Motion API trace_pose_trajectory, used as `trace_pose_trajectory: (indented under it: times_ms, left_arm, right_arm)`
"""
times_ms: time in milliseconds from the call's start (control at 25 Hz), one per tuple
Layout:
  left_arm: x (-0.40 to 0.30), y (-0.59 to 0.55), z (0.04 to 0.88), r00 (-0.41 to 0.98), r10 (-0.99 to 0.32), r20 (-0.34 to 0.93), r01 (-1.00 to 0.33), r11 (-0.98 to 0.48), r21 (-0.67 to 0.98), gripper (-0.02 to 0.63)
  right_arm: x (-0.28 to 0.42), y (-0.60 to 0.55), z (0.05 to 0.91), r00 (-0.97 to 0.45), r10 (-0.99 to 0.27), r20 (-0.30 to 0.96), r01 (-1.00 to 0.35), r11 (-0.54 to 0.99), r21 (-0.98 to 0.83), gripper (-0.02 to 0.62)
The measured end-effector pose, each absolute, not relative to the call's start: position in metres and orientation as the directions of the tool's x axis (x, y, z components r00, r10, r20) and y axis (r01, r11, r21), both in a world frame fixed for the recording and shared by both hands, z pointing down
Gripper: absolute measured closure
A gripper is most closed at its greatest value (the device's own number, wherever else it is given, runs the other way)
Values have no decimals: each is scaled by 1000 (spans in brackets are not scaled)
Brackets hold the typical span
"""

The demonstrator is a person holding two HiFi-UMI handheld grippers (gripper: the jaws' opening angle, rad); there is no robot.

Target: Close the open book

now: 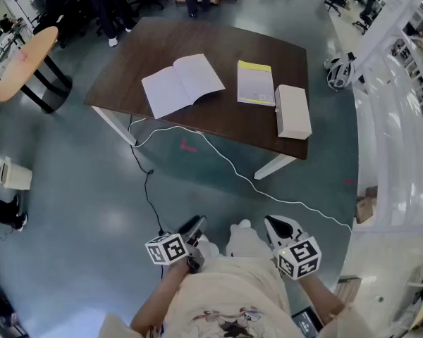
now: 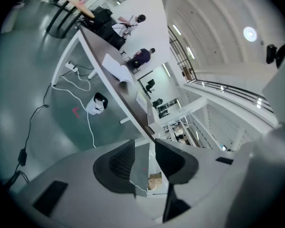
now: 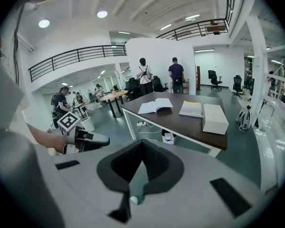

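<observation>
Bright, even light from ceiling lamps [image 3: 43, 23]; glare on the floor [image 1: 113, 220]; edges bent, corners dark, focus sharp

Cream shirt [image 1: 229, 291] (printed), grey grippers [image 1: 194, 224] [image 1: 278, 225] — black-and-white marker cubes [image 1: 167, 248]

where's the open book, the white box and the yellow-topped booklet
open book [image 1: 197, 77], head view, right-hand page
white box [image 1: 292, 111], head view, top face
yellow-topped booklet [image 1: 256, 86], head view, cover middle

Open book [image 1: 182, 84]: white pages, lying flat, spread open, on dark table's [image 1: 225, 122] left part.
</observation>
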State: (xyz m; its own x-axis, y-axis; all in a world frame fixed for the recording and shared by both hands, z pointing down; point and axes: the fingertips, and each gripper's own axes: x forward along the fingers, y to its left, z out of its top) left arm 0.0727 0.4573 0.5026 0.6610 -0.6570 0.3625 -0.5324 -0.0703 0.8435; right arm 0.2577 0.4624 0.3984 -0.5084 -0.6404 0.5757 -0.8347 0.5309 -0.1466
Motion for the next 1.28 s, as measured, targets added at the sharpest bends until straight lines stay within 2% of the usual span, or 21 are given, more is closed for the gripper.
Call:
trace_pose_trajectory:
  times_ms: [160,360,640,880,1280]
  left_arm:
    - [81,479,459,682,-639,356,-588,-189,786,513]
    - [100,497,425,617,-641,456,-720,-226,657,598]
    - [137,504,406,597,-643,480,-769,-289,570,600]
    - [154,519,395,568,-648,508,-798,-283,532,600]
    - [185,549,396,509,-691,513,-822,-215,527,600]
  right_arm:
    - [250,483,395,-510,-643,571,-844,503,-187,591]
    - [249,504,390,-539,-627,563,-833,497,-243,591]
    - [276,508,388,-567,-627,535,-819,503,-278,591]
    - [295,511,386,-599,-618,510,-801,476,-364,590]
    - [317,527,415,-684,-537,493,-729,530,-434,589]
